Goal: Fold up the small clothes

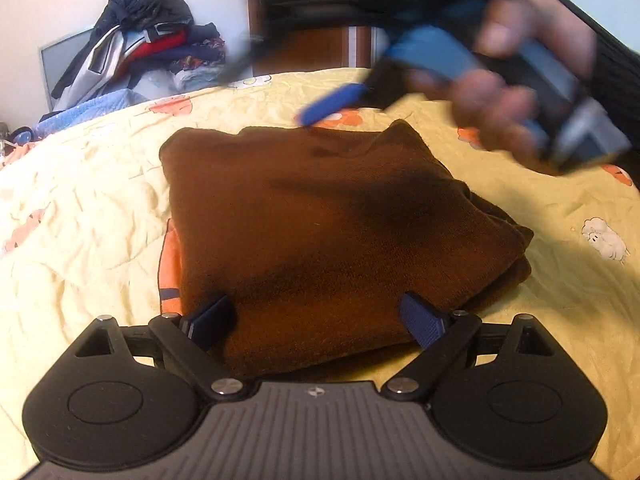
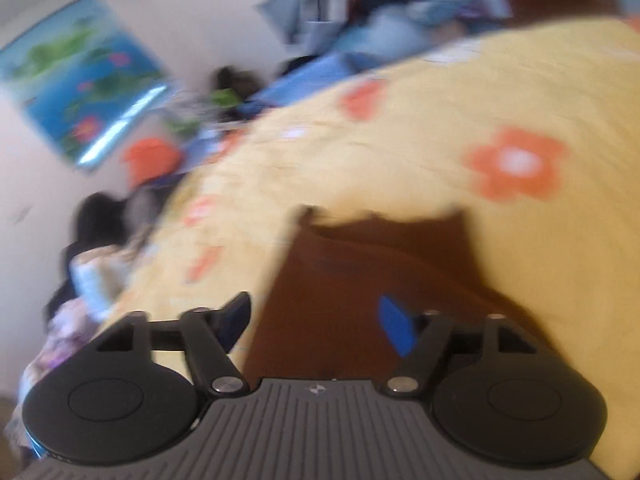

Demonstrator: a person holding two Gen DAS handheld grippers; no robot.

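A brown garment (image 1: 320, 232) lies folded into a thick rectangle on the yellow flowered bedspread (image 1: 80, 220). My left gripper (image 1: 316, 316) hovers over its near edge, open, its blue pads spread wide with nothing pinched. In the left wrist view the right gripper (image 1: 336, 100) appears blurred above the garment's far side, held by a person's hand (image 1: 512, 92). The right wrist view is smeared by motion: my right gripper (image 2: 316, 320) is open above the brown garment (image 2: 360, 280), pads apart and empty.
A heap of mixed clothes (image 1: 136, 48) is piled beyond the bed's far left edge. An orange patterned item (image 1: 170, 264) pokes out under the garment's left side. A colourful poster (image 2: 80, 80) hangs on the wall. Clutter lies beside the bed.
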